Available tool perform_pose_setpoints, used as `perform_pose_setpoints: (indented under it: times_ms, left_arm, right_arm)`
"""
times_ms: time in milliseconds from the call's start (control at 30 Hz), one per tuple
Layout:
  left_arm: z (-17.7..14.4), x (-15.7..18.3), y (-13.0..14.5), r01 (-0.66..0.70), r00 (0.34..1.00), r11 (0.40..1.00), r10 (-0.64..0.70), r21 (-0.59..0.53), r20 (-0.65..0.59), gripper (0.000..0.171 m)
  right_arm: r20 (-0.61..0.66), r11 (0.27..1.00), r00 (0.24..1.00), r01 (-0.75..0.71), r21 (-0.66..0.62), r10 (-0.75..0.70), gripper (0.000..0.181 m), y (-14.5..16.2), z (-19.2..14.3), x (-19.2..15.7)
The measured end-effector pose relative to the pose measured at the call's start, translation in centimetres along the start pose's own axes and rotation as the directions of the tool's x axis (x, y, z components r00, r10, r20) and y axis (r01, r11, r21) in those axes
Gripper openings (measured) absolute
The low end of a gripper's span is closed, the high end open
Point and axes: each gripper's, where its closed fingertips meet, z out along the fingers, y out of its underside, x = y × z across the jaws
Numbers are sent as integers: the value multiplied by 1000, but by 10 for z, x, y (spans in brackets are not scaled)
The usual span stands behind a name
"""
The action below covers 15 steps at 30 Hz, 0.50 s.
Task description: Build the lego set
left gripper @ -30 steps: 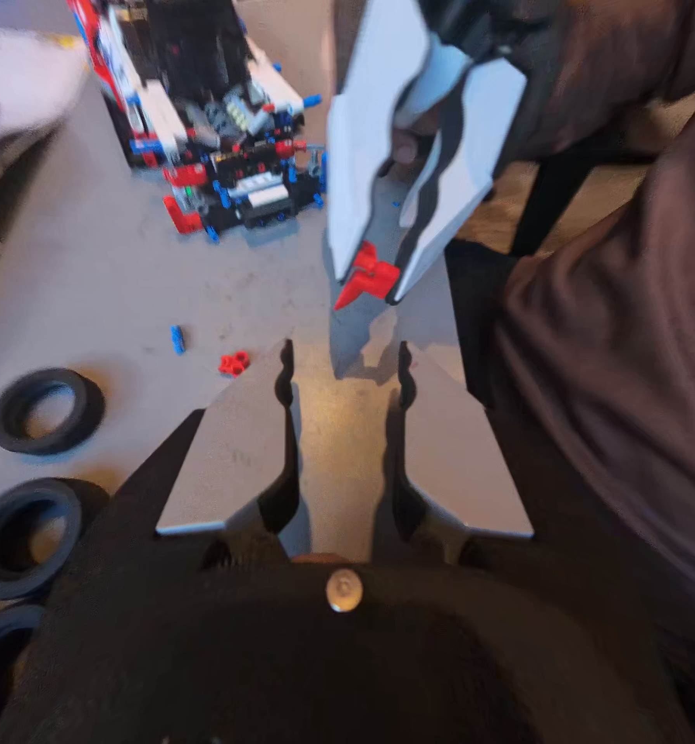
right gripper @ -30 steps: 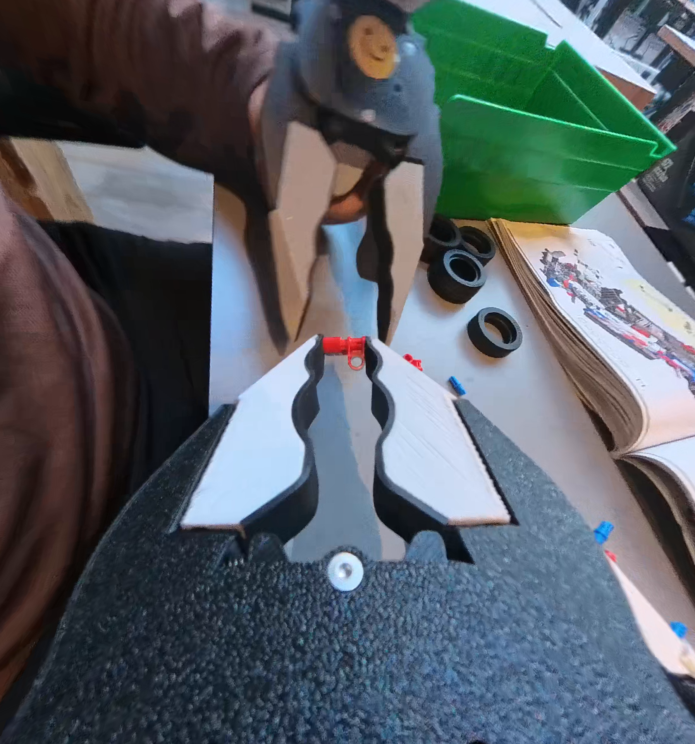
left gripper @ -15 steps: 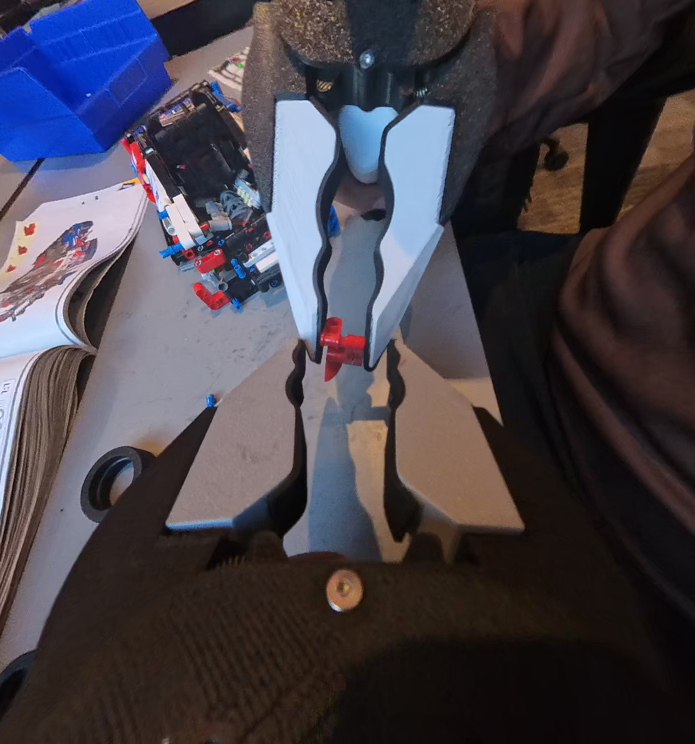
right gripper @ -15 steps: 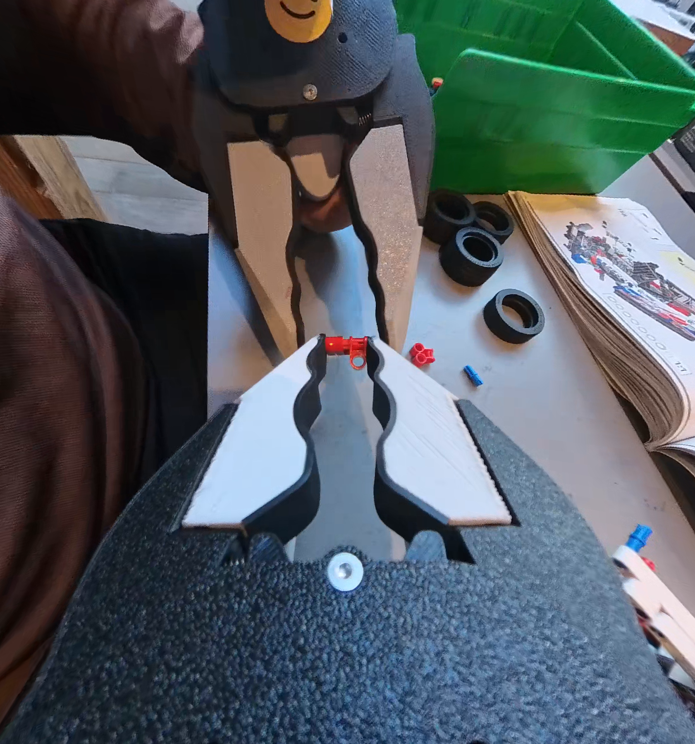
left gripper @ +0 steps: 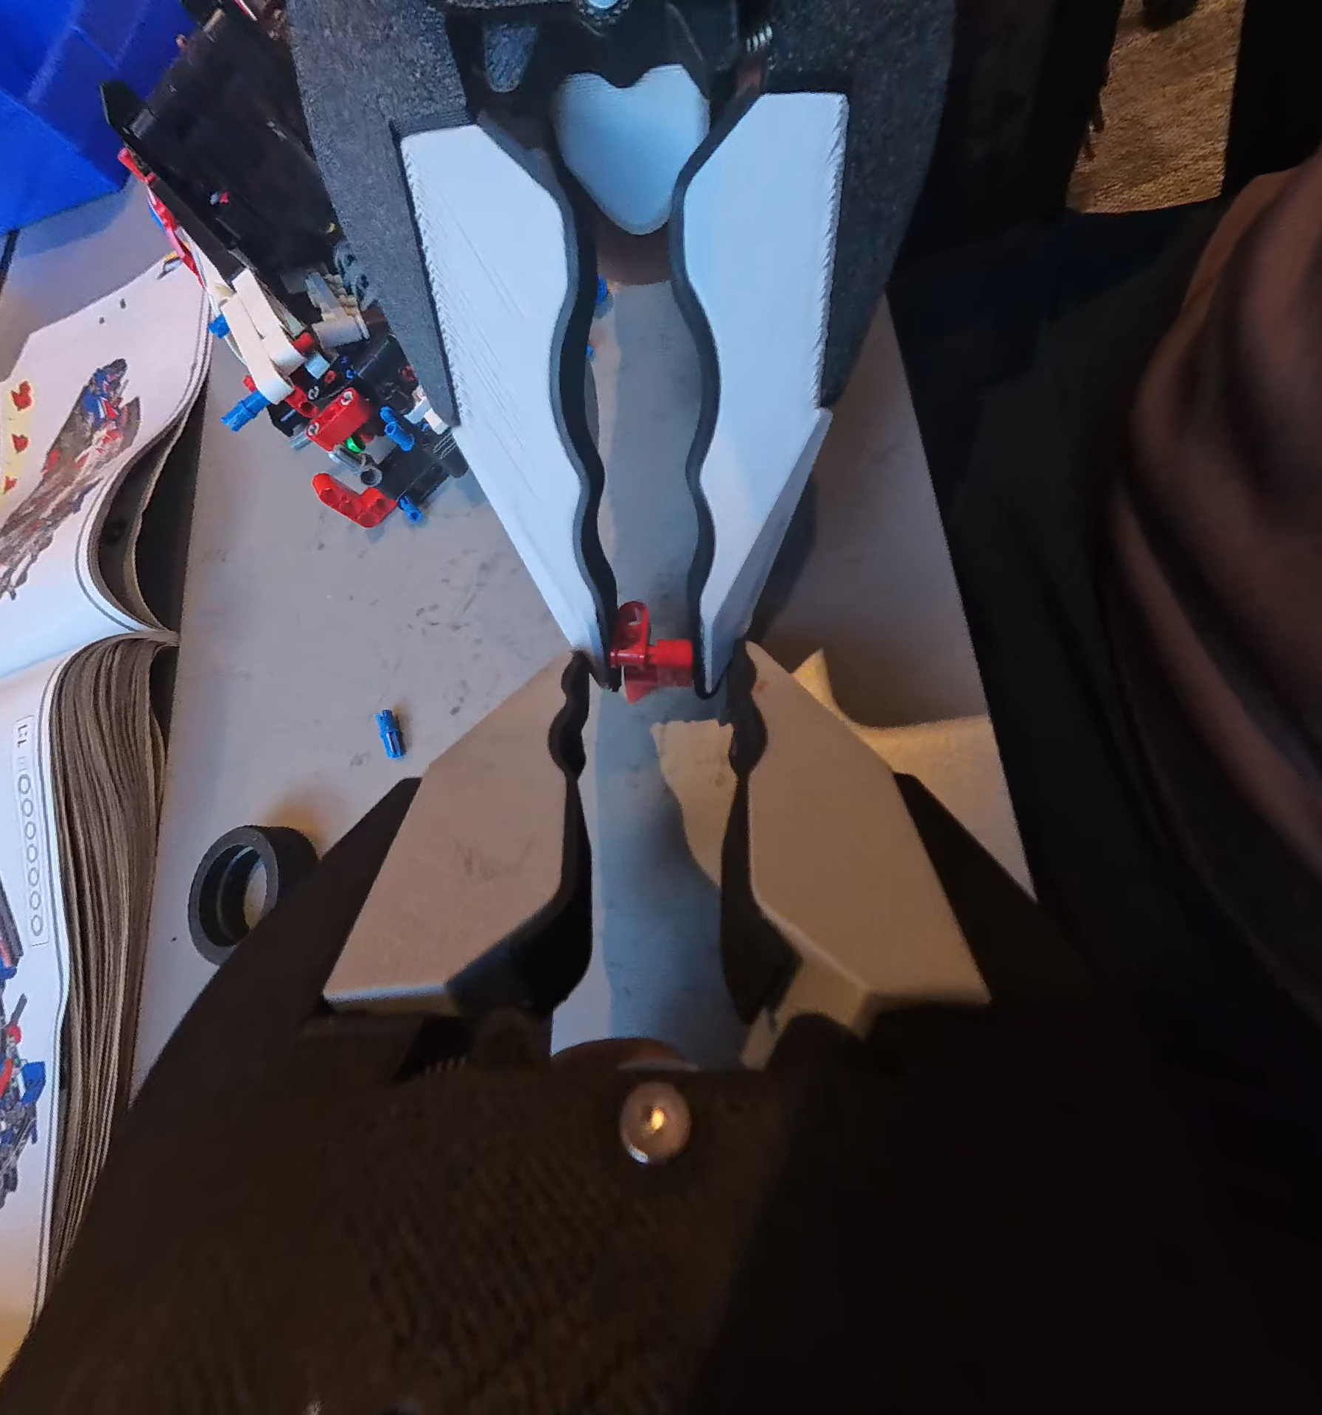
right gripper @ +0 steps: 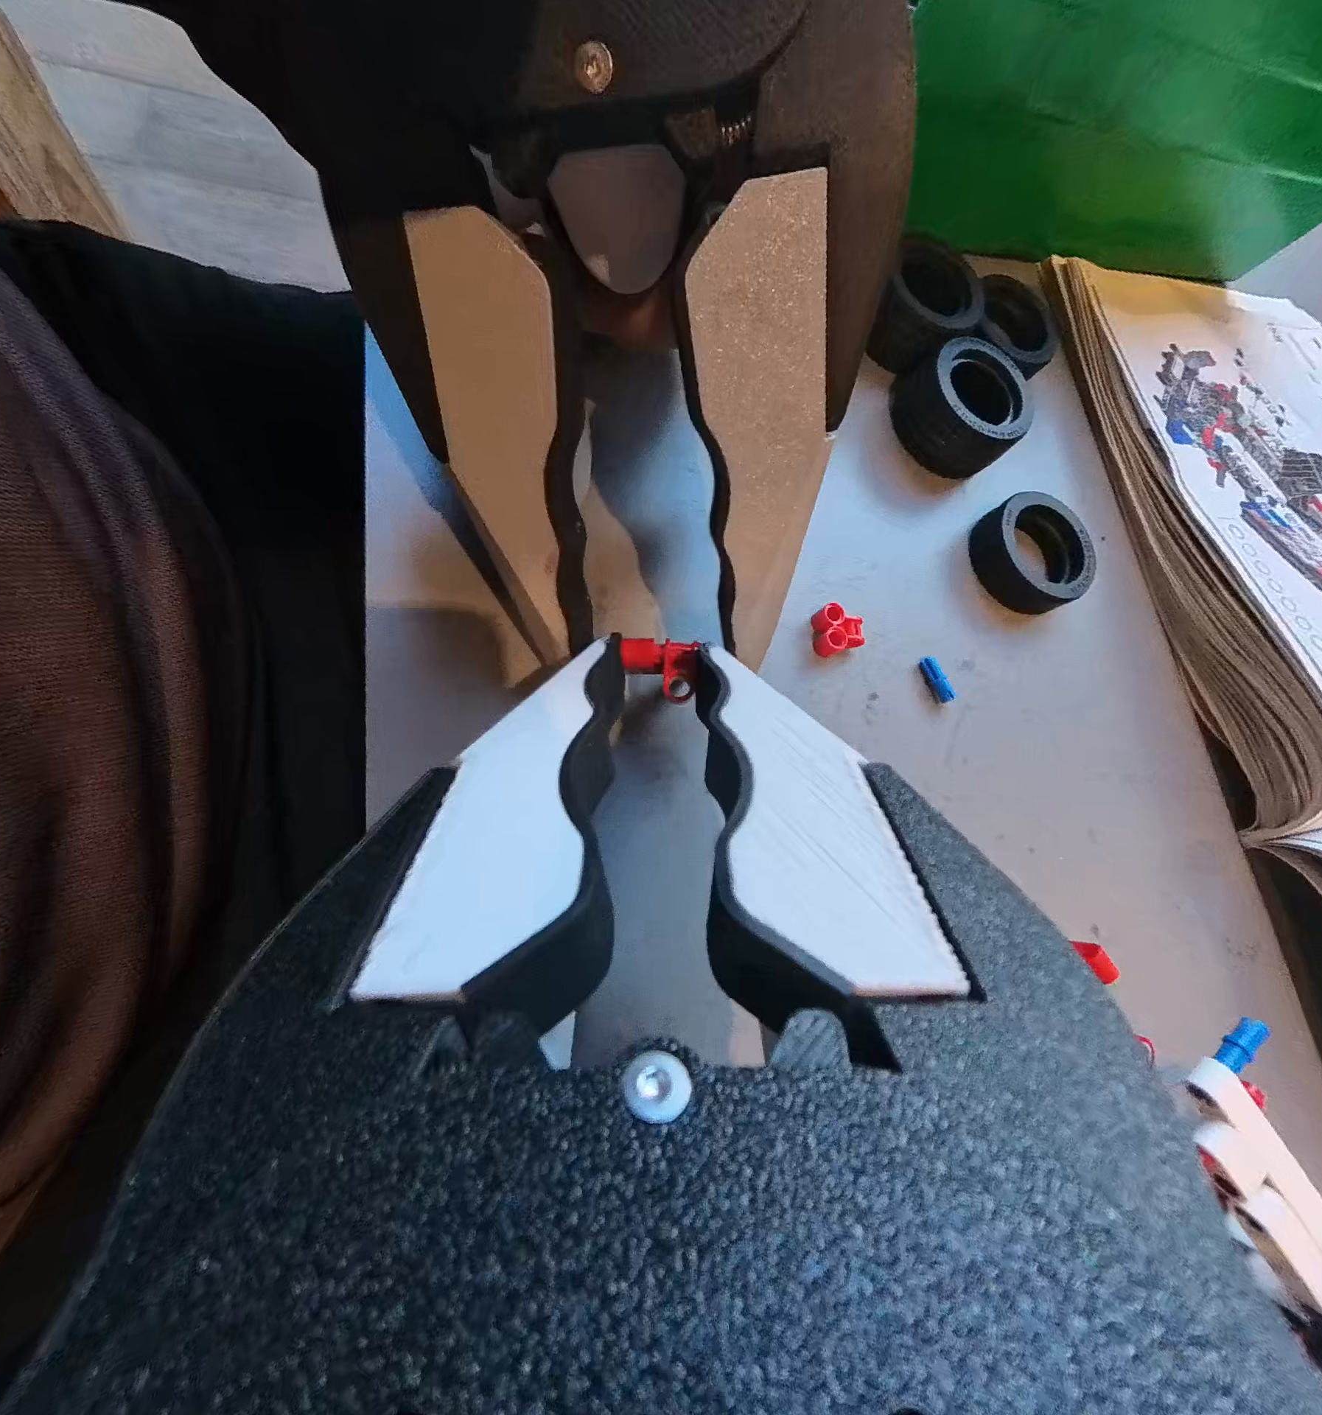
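My right gripper (right gripper: 658, 655) is shut on a small red connector piece (right gripper: 662, 660), pinched at its fingertips above the grey table (right gripper: 1025, 766). In the left wrist view the right gripper (left gripper: 652, 668) comes down from the top with the red piece (left gripper: 646, 651) in it. My left gripper (left gripper: 658, 674) is open and empty, tip to tip with the right one, its fingertips either side of the right gripper's tips. It shows from the top in the right wrist view (right gripper: 654, 639). The partly built lego vehicle (left gripper: 321, 344) stands behind, to the left.
An open instruction book (right gripper: 1255, 498) lies along one side. Black tyres (right gripper: 964, 406) lie near it, with a loose red connector (right gripper: 834, 629) and a blue pin (right gripper: 936, 679). A green bin (right gripper: 1140, 115) and a blue bin (left gripper: 7, 153) stand at the back. The person's brown-clad body (left gripper: 1217, 689) is close by. Left and right tips are no more than a few centimetres apart. Both grippers' tips are roughly 15 cm from the partly built lego vehicle (left gripper: 321, 344).
The two grippers have closed in on each other until their tips meet. The red piece stays held in the right gripper. The left gripper stays open.
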Motion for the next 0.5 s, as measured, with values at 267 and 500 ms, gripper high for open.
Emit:
perform_pose_setpoints:
  times_ms: [267, 500]
  left_arm:
    - [-17, -21, -4, 156, 987, 980, -161, 120, 28, 32]
    - [-29, -45, -26, -61, 910, 990, 2, 130, 414, 18]
  right_arm:
    - [10, 932, 977, -207, 299, 214, 19, -34, -34, 23]
    - [43, 891, 979, -201, 406, 201, 19, -41, -43, 22]
